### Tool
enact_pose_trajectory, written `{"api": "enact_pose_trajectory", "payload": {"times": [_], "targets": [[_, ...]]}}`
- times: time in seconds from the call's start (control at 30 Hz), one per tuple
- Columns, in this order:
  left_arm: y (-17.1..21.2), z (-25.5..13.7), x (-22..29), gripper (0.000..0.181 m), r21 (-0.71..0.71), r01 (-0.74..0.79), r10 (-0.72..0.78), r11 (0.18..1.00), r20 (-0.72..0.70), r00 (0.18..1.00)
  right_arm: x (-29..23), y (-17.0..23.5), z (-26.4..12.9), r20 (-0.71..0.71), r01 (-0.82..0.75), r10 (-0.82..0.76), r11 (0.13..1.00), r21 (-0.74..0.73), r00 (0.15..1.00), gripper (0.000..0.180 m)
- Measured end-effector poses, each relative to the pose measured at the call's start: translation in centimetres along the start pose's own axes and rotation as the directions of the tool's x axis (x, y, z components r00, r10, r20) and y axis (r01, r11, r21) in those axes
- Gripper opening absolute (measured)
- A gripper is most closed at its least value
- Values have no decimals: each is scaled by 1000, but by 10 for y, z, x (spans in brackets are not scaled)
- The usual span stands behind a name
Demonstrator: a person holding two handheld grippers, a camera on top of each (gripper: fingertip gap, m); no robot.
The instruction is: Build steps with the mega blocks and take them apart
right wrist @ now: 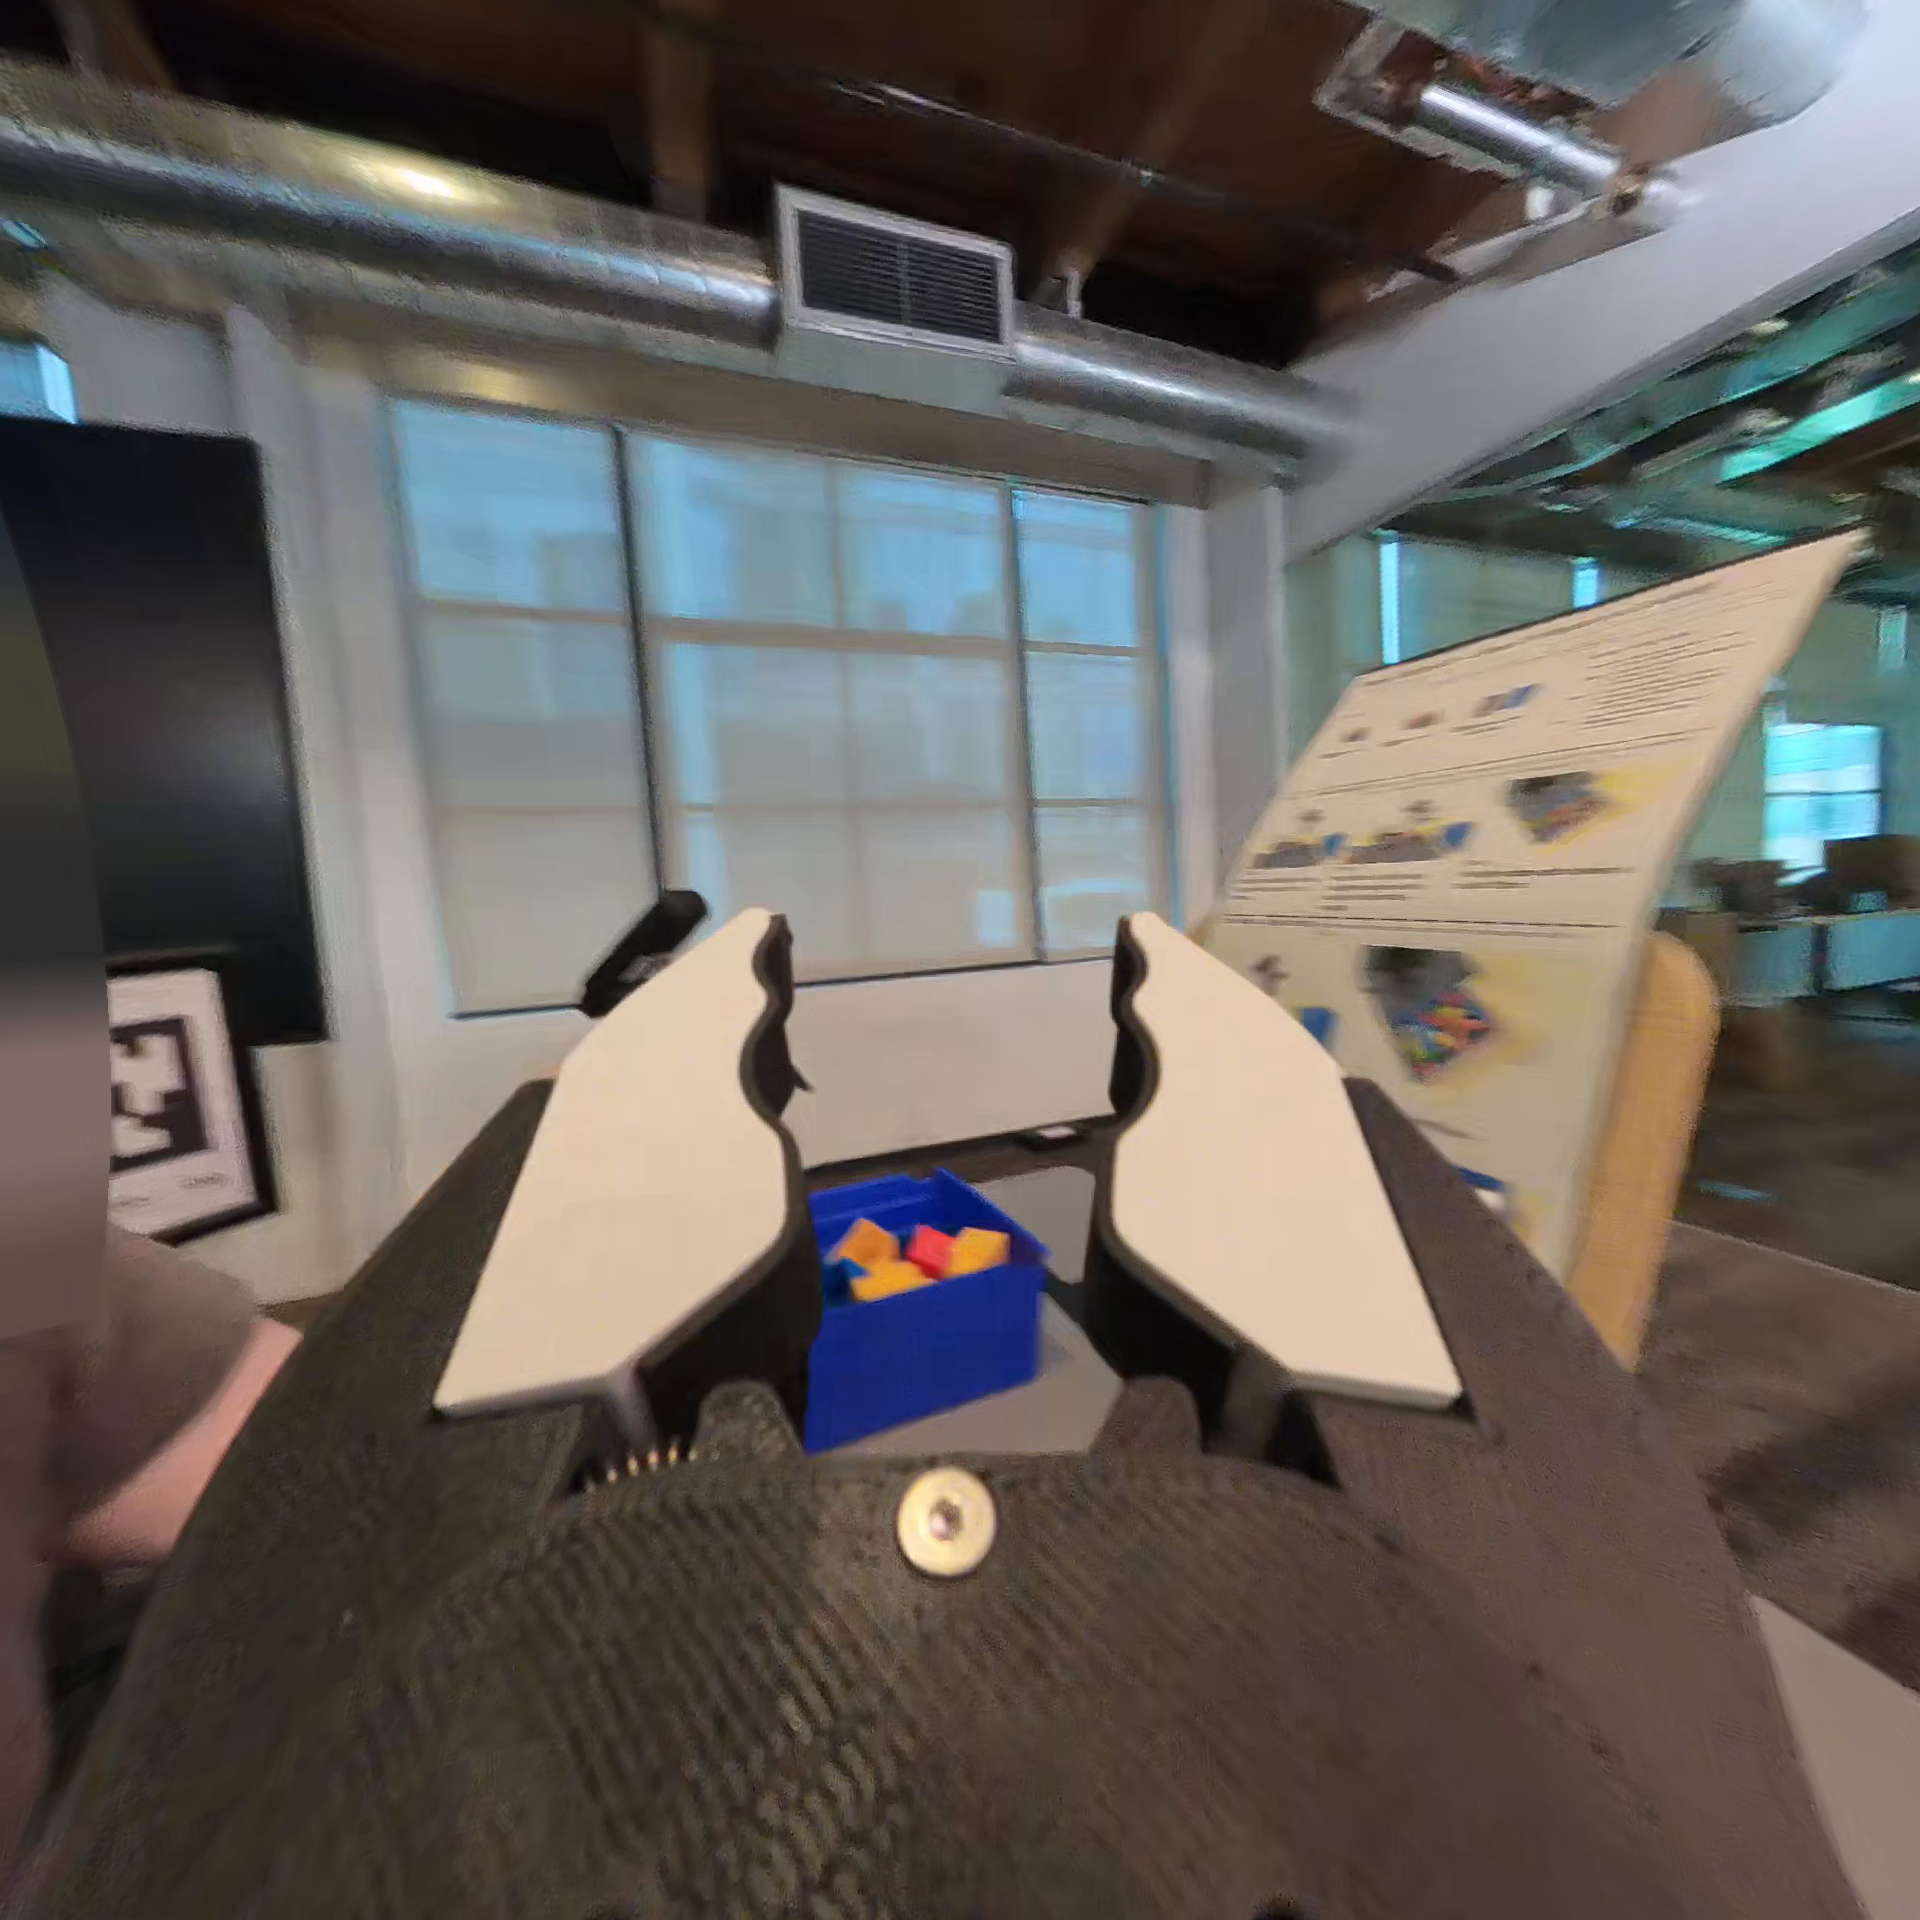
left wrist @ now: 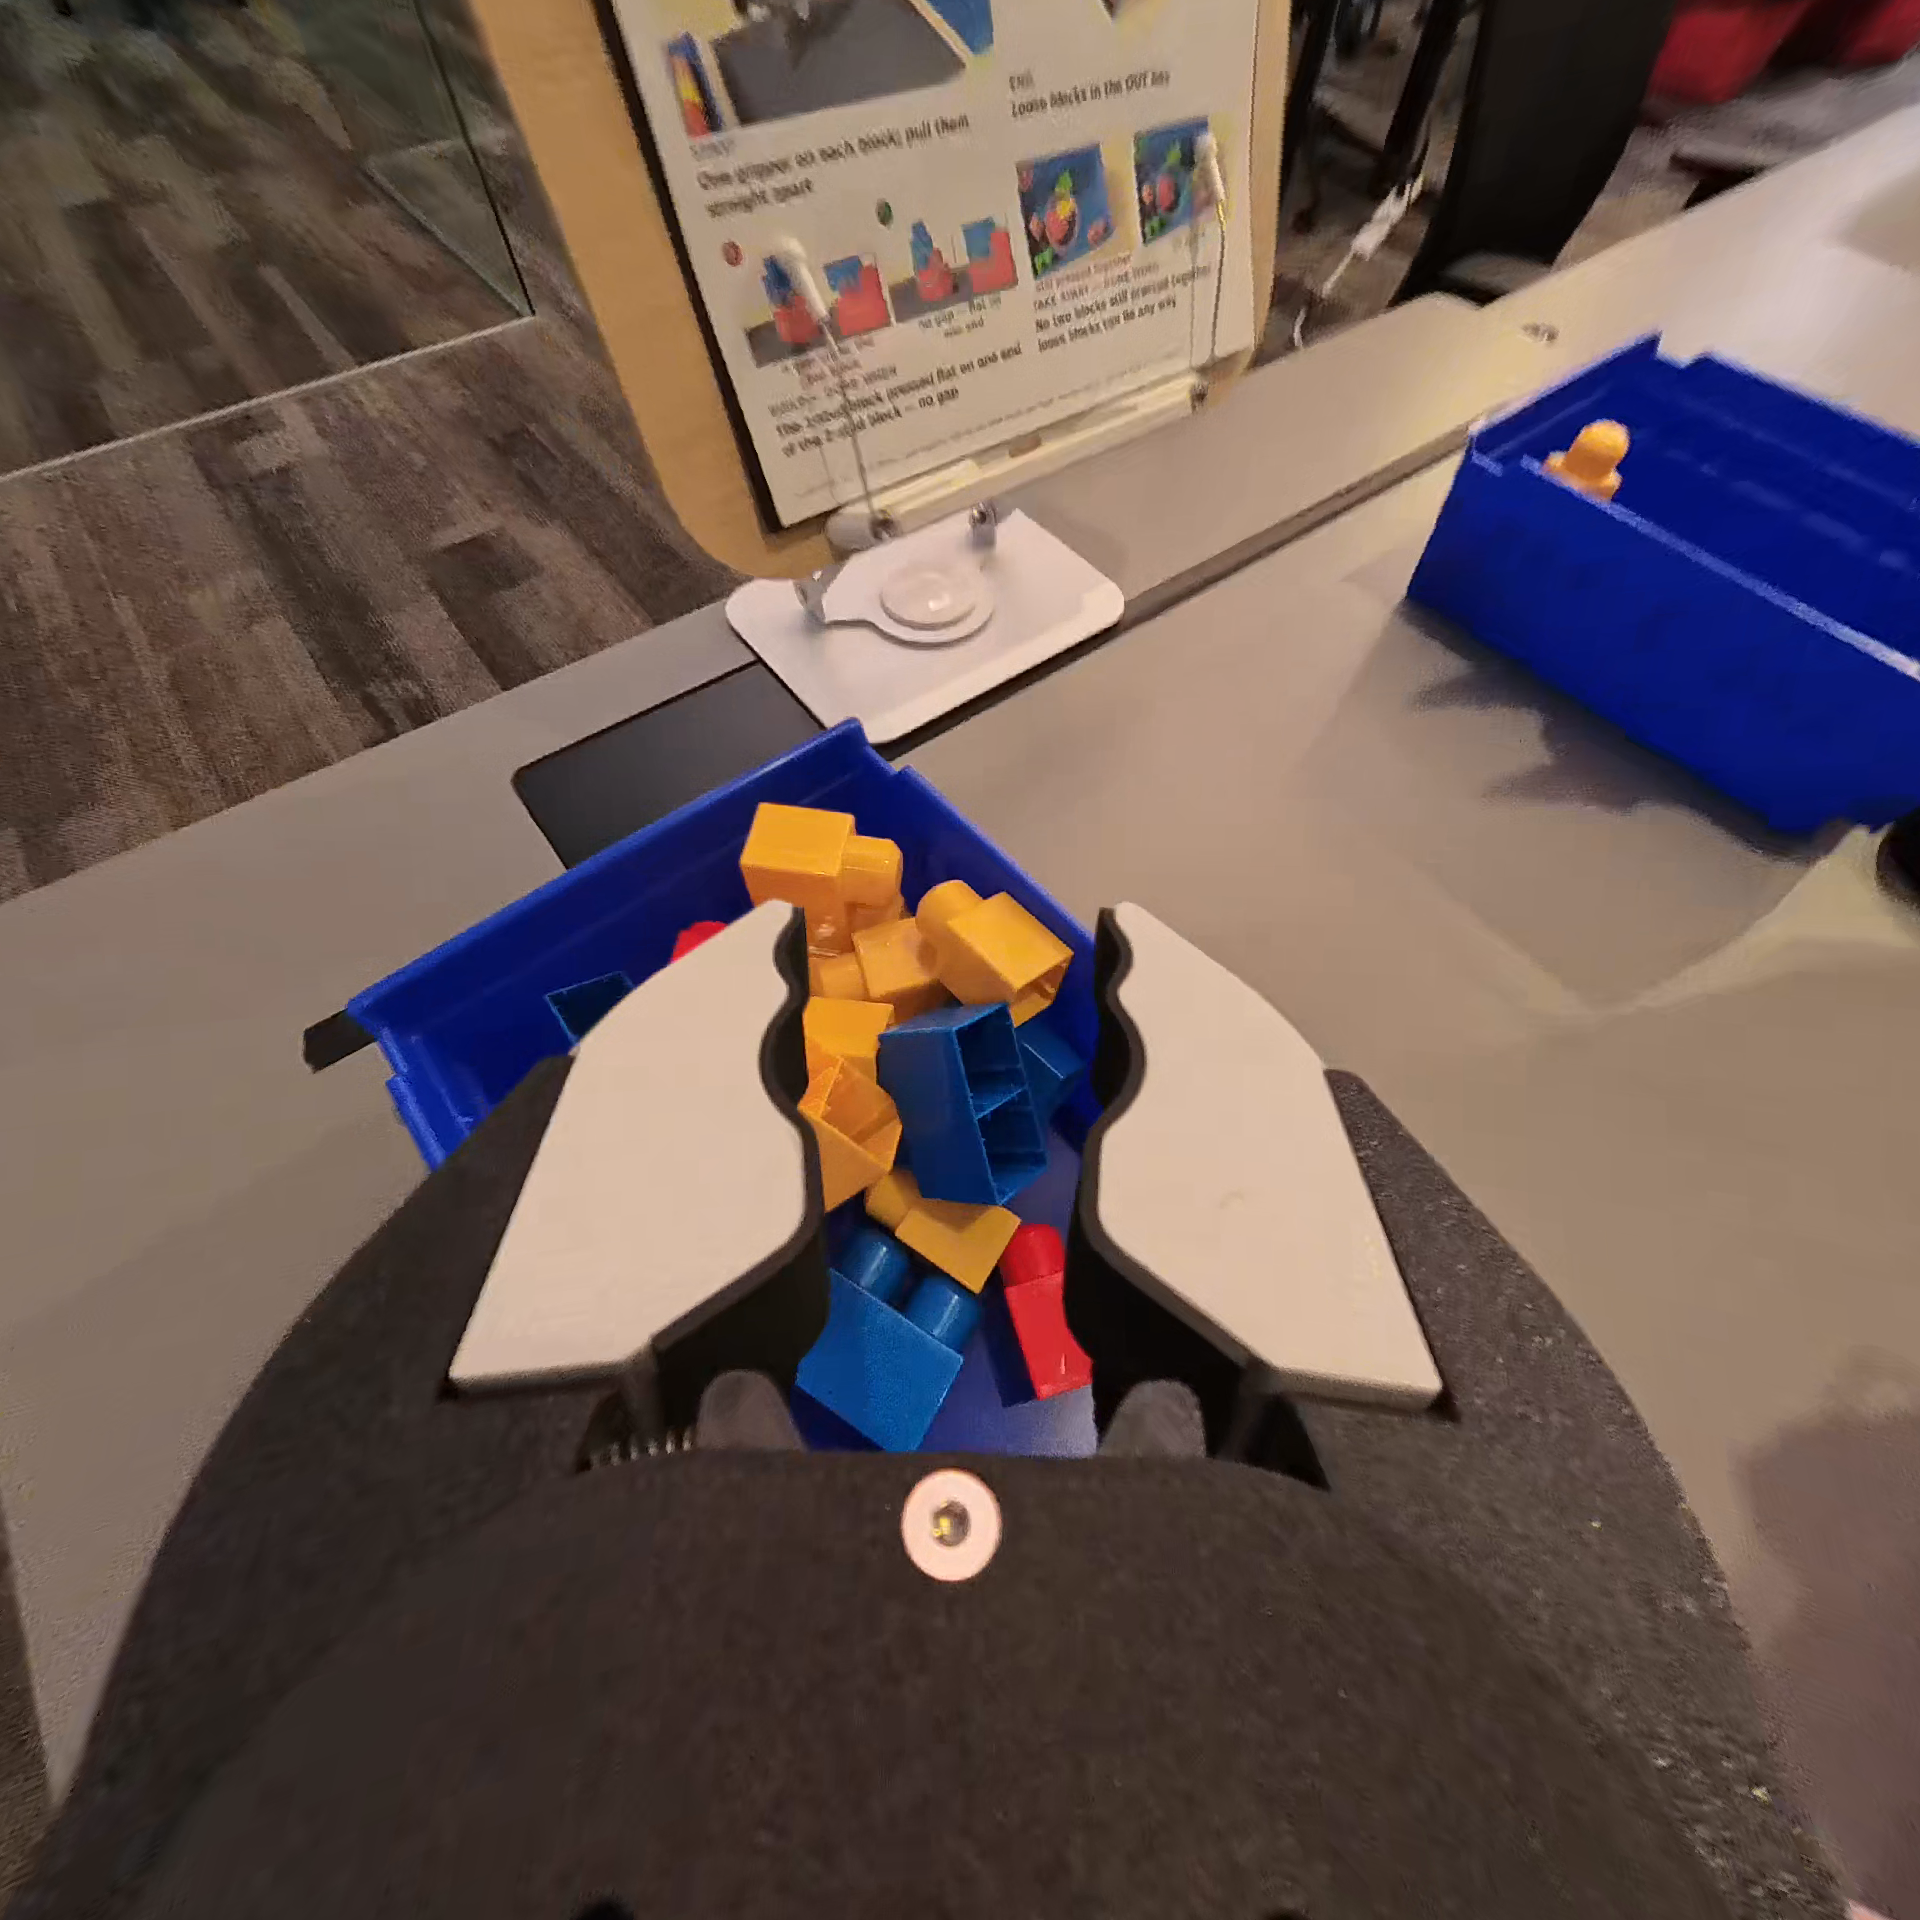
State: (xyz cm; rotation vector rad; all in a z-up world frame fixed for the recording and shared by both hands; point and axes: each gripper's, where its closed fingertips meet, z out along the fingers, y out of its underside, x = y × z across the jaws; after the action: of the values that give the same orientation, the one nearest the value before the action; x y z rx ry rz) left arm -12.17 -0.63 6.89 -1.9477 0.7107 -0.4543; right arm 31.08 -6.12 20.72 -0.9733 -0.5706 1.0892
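Left wrist view: our left tongs, parted and empty, hover over the blue bin of jumbled mega blocks; tangled neighbours may spoil a pick. Beyond stand an instruction board and second bin. Right tongs, parted, are raised well clear of the bench.

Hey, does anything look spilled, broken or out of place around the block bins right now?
Nothing stands out. The mega blocks lie jumbled but inside the near blue bin, under the open left gripper. One orange block sits in the far bin. Nothing has spilled.
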Motion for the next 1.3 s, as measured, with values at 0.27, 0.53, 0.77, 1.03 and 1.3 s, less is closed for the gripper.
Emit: {"api": "enact_pose_trajectory", "payload": {"times": [0.27,0.53,0.77,1.03,1.3], "targets": [[31,-5,-11,52,-112,-13,14,994,10,1000,-31,21,36,-43,54,-54,999,8,998,57],[83,38,-4,53,-370,-165,139,914,-96,986,-33,56,45,-45,158,-168,974,-162,985,58],[107,66,6,62,-586,-36,15,809,-42,999,-25,71,46,-46,86,-98,973,-216,994,57],[112,91,-1,66,-686,111,61,719,221,973,-21,80,44,-55,74,-92,959,-274,994,57],[132,98,-2,48,-758,184,92,625,305,948,-25,89,44,-31,117,-136,931,-347,990,57]]}}
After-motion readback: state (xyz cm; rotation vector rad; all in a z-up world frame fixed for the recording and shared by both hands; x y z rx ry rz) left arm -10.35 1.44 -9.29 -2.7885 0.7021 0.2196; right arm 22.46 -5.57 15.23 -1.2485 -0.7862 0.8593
